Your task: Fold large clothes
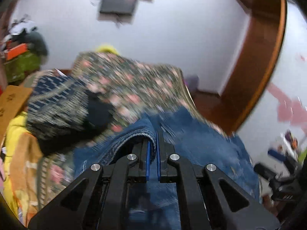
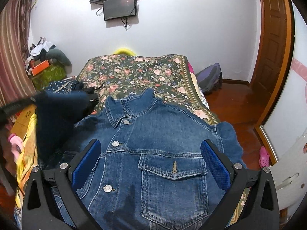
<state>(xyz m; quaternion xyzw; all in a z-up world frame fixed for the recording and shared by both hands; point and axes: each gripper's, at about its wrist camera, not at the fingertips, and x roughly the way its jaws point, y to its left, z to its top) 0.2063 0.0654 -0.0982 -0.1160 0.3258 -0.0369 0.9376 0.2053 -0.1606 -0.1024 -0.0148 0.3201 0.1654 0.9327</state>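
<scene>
Left wrist view, blurred: left gripper (image 1: 153, 149), two black fingers with blue pads, was clamped on a fold of one denim jacket (image 1: 201, 149). Right wrist view: jacket (image 2: 153, 153), stitched blue denim with three metal buttons and one flap pocket, lay on the floral bedspread (image 2: 134, 72) between the right gripper (image 2: 150, 167) fingers, spread wide, not touching.

Denim jacket (image 2: 153, 153): mid-blue, silver buttons.
Bedspread (image 2: 138, 76): dark green, pink roses.
Gripper pads (image 2: 214, 164): blue, on black frames.
Door (image 2: 272, 44): reddish-brown wood.
Wall (image 2: 182, 28): white.
</scene>
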